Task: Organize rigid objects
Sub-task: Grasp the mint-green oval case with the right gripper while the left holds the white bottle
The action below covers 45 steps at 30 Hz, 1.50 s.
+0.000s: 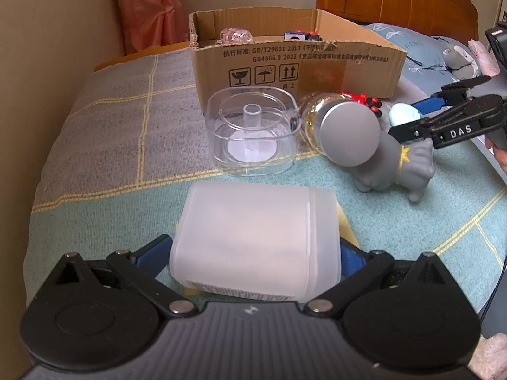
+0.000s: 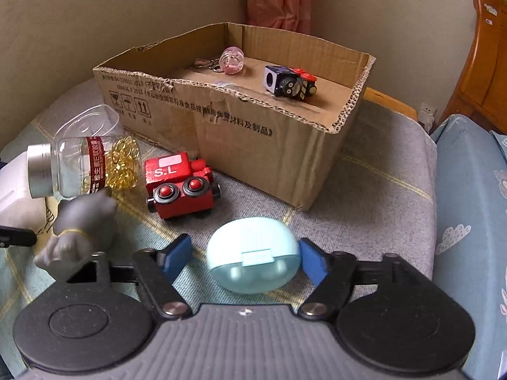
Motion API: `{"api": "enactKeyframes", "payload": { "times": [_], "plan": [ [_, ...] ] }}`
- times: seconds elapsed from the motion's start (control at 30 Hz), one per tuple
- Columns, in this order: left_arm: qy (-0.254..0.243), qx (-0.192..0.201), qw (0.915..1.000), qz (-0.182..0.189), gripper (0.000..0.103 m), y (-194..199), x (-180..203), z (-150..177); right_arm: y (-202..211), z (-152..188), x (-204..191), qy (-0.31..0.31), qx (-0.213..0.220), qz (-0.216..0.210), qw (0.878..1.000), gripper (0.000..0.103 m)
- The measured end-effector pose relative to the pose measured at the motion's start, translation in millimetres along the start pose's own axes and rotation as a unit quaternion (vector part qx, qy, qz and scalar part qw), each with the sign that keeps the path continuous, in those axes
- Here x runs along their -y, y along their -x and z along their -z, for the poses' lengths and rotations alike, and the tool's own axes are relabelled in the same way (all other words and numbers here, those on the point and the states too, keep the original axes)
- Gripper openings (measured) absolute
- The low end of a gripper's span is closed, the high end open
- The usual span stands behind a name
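A: What blocks the way to the open brown cardboard box [image 2: 240,120]?

B: The red wooden toy train [image 2: 181,186] and the tipped glass jar of yellow capsules [image 2: 85,171] crowd its near wall.

A: And on the right?

B: Bare grey blanket [image 2: 374,190] there, probably passable, though the edge blurs.

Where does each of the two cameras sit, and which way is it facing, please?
Left wrist: on the left gripper, low over the bed, facing the cardboard box; its fingers flank a white container, and the right gripper's fingers enter from the right.
Right wrist: on the right gripper, facing the box's corner; its fingers flank a blue case.
Shared: box, capsule jar, grey figurine, red toy.
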<state>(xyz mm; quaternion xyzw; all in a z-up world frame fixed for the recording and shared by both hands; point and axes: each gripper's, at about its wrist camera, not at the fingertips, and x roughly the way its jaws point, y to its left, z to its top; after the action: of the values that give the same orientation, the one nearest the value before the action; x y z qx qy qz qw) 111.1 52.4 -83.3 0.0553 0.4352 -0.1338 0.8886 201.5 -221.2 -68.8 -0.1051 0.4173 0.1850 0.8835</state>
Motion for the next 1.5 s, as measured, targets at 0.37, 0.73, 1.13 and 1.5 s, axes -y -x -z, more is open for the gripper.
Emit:
{"api": "enactKeyframes", "payload": {
  "times": [0.37, 0.73, 1.13, 1.5],
  "plan": [
    [-0.002, -0.003, 1.0, -0.002, 0.102, 0, 1, -1, 20, 20, -11, -0.025, -0.013, 0.016, 0.999, 0.066],
    [-0.021, 0.005, 0.9998, 0.004, 0.096, 2, 3, -9, 25, 26, -18, -0.029, -0.019, 0.009, 0.999, 0.077],
    [-0.05, -0.007, 0.9987, 0.011, 0.083, 2, 3, -13, 26, 27, -23, -0.025, -0.017, 0.02, 0.999, 0.068],
    [-0.065, -0.016, 0.9977, 0.013, 0.083, 23, -1, -27, 35, 25, -24, -0.023, -0.018, 0.029, 0.999, 0.066]
  ]
}}
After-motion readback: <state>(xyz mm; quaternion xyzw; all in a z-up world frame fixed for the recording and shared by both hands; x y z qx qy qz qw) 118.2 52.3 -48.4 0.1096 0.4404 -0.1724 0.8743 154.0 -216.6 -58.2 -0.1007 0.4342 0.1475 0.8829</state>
